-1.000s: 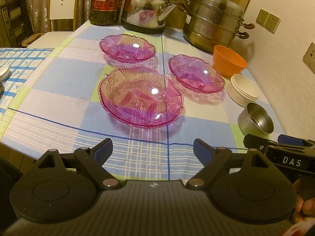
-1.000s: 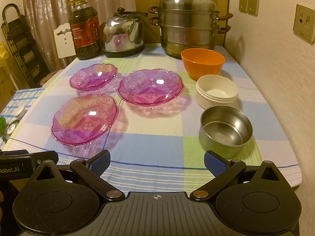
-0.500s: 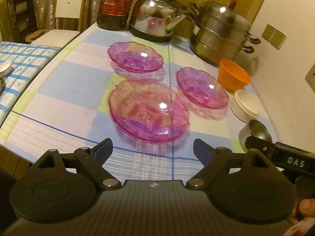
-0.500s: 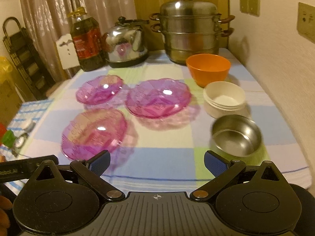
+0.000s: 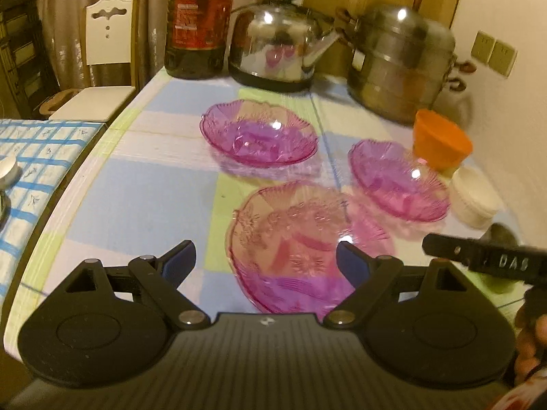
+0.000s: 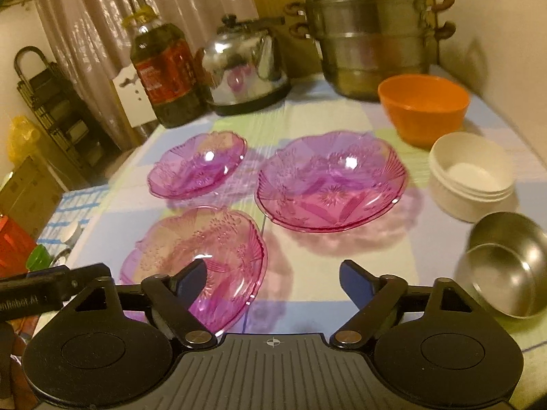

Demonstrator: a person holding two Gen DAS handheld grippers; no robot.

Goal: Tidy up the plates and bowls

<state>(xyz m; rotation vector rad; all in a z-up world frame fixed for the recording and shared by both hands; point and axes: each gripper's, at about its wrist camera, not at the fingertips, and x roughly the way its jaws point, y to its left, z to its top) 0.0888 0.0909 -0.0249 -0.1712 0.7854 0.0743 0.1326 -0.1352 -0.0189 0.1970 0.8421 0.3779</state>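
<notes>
Three pink glass plates lie on the checked tablecloth. The near plate [image 5: 290, 242] [image 6: 201, 256] lies just ahead of my open, empty left gripper [image 5: 265, 256]. The far left plate [image 5: 259, 133] [image 6: 198, 164] and the right plate [image 5: 400, 179] [image 6: 331, 179] lie beyond it. An orange bowl [image 6: 424, 106] [image 5: 441, 143], stacked white bowls [image 6: 471, 177] [image 5: 475, 201] and a steel bowl [image 6: 502, 263] stand in a row along the right side. My right gripper [image 6: 273, 280] is open and empty, above the table between the near plate and the steel bowl.
An oil bottle [image 5: 198, 24], a steel kettle [image 5: 277, 48] and a tall steamer pot [image 6: 372, 27] stand along the table's back edge. The wall [image 6: 512, 51] runs close on the right. A white chair [image 5: 106, 51] stands beyond the left edge.
Both grippers have moved forward over the table and dropped lower, so the plates and bowls are closer. Both stay open. No dish has moved.
</notes>
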